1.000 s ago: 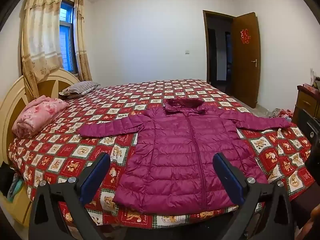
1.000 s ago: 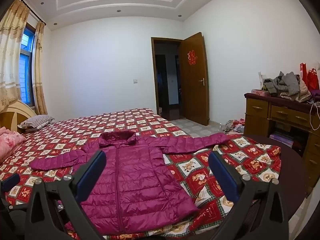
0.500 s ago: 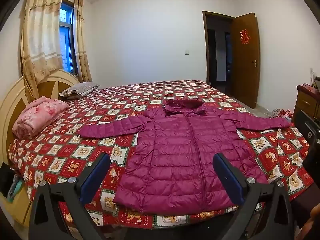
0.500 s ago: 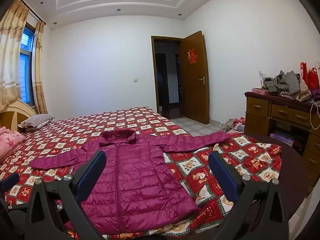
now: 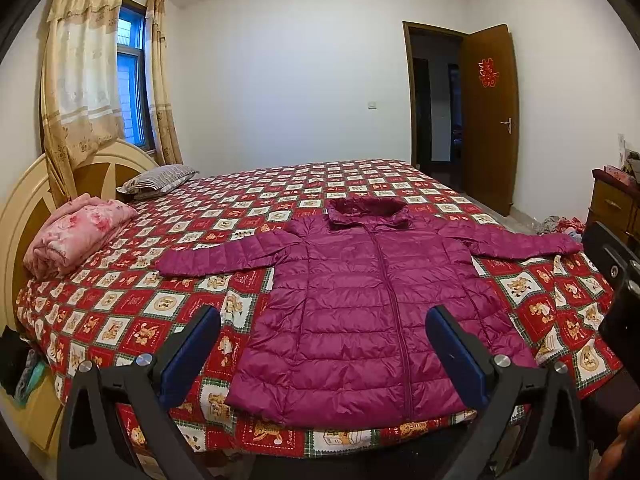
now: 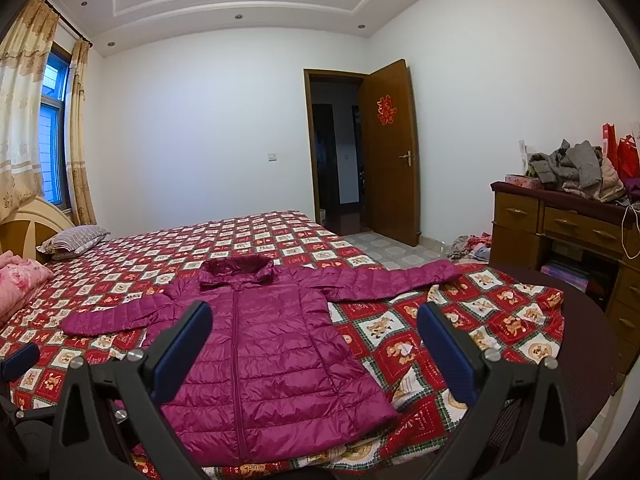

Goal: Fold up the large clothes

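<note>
A magenta quilted hooded jacket [image 5: 360,304] lies flat and zipped on the bed [image 5: 132,312], both sleeves spread sideways, hem near the bed's front edge. It also shows in the right wrist view [image 6: 260,340]. My left gripper [image 5: 322,326] is open and empty, held above the hem, not touching it. My right gripper [image 6: 314,320] is open and empty, above the jacket's lower right side. The left gripper's blue pad [image 6: 18,358] shows at the far left of the right wrist view.
The bed has a red checked bear-print cover. A folded pink blanket [image 5: 76,236] and a striped pillow [image 5: 156,178] lie by the headboard. A wooden dresser [image 6: 568,232] piled with clothes stands at the right. An open door [image 6: 390,152] is beyond the bed.
Both grippers have barely moved; the views shift very slightly. The jacket lies unchanged.
</note>
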Demonstrator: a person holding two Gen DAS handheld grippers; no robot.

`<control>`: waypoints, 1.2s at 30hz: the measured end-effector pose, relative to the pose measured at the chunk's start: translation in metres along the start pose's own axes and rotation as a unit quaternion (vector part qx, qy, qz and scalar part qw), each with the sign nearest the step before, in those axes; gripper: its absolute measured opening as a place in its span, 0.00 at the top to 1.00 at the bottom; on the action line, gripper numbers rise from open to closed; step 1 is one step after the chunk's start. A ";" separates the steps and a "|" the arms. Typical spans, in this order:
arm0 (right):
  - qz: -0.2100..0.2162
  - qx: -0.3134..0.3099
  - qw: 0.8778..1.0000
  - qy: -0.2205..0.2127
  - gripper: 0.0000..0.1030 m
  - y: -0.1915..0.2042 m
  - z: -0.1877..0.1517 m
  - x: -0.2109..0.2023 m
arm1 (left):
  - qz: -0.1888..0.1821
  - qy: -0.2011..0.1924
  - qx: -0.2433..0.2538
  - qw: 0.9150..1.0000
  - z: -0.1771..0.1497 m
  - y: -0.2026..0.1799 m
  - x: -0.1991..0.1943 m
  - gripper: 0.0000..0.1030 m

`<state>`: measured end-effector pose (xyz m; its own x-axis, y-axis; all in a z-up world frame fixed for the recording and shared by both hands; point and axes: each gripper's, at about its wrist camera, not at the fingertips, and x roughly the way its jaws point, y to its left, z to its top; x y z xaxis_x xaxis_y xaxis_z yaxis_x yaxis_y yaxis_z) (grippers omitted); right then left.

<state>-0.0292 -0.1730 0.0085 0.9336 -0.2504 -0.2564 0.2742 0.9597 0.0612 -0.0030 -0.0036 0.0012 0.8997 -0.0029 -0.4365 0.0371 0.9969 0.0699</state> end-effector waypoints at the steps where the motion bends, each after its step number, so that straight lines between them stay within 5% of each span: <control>1: 0.000 0.001 1.000 0.000 0.00 0.000 0.001 0.001 | 0.000 0.000 0.000 1.000 0.000 0.001 0.000 0.01; 36: 0.000 0.003 1.000 0.006 0.00 0.003 -0.001 0.000 | 0.000 0.006 -0.001 1.000 -0.004 0.002 0.003 0.01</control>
<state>-0.0292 -0.1703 0.0075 0.9304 -0.2494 -0.2687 0.2761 0.9588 0.0661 -0.0016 -0.0010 -0.0034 0.8945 -0.0014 -0.4471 0.0355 0.9971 0.0679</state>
